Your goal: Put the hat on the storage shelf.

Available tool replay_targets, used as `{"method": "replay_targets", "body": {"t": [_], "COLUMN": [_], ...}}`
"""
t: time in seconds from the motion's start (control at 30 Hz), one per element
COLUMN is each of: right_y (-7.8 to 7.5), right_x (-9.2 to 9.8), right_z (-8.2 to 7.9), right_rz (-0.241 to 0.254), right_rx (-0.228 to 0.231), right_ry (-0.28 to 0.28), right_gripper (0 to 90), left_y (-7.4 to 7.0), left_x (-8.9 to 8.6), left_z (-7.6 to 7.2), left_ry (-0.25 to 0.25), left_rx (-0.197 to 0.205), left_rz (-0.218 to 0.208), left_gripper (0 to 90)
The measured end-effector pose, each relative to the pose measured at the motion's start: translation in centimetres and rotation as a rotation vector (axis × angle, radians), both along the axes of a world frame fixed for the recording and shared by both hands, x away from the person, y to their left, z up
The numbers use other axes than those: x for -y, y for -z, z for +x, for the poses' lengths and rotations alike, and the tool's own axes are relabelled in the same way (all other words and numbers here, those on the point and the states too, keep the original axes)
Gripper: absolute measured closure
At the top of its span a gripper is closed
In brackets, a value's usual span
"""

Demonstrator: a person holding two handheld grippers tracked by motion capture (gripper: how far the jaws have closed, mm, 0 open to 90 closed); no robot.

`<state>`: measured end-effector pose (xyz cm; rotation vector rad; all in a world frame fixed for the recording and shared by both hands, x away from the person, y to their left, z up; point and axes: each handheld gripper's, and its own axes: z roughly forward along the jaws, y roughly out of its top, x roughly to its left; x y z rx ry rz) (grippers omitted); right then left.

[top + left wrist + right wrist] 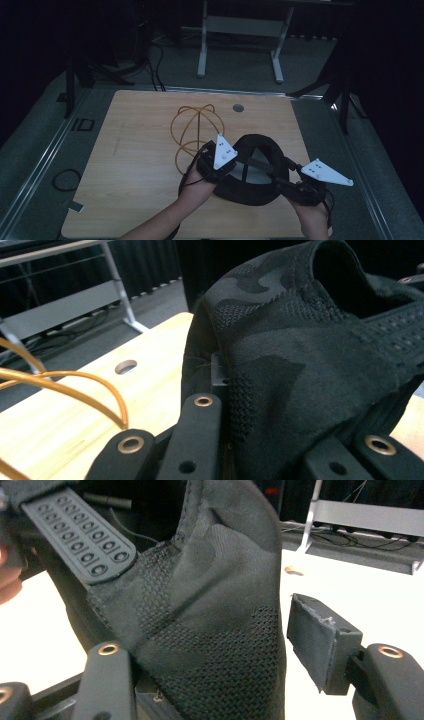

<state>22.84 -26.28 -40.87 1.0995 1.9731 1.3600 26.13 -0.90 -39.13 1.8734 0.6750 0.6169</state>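
A black knit cap [255,172] with a camouflage pattern is held up above the near right part of the wooden table [140,165]. My left gripper [231,167] is shut on its left side; in the left gripper view the cap's fabric [300,355] is pinched between the black jaws of my left gripper [265,437]. My right gripper [286,181] is at the cap's right side. In the right gripper view the cap's mesh [215,605] hangs between the jaws of my right gripper [215,650], and the right pad [312,640] stands apart from it. The cap's studded strap [80,540] points up and left.
A looped orange wire [192,127] lies on the table just behind the left gripper, also close by in the left gripper view [75,377]. A round cable hole [238,107] sits near the far edge. A grey desk frame [240,30] stands beyond the table.
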Motion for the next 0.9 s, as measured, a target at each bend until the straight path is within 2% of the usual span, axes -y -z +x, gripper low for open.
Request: {"method": "replay_targets", "body": {"t": [0.27,0.43,0.73,0.77,0.9], "right_y": [1.2,1.8,2.9,3.0,3.2], "right_x": [0.9,1.5,2.7,3.4,4.6], "right_z": [-1.6,-2.2,-3.7,-4.4,-5.0], "right_rz": [-0.040,-0.046,-0.072,-0.073,-0.079], "right_rx": [-0.020,-0.024,-0.059,-0.064,-0.065], "right_ry": [-0.026,-0.030,-0.085,-0.106,-0.104], "right_gripper": [37.5,39.7,41.7,42.5,42.8], "left_y": [-0.4,-0.6,-0.6,-0.6,-0.6], "left_x": [0.0,0.0,0.0,-0.1,-0.2], "left_z": [-0.1,-0.2,-0.2,-0.2,-0.2], "left_ry": [0.006,0.007,0.002,0.002,0.007], "left_rx": [0.002,0.003,0.000,0.003,0.000], "left_rz": [-0.010,-0.020,-0.026,-0.025,-0.022], "left_gripper": [88.7,88.7,88.7,88.7,88.7]}}
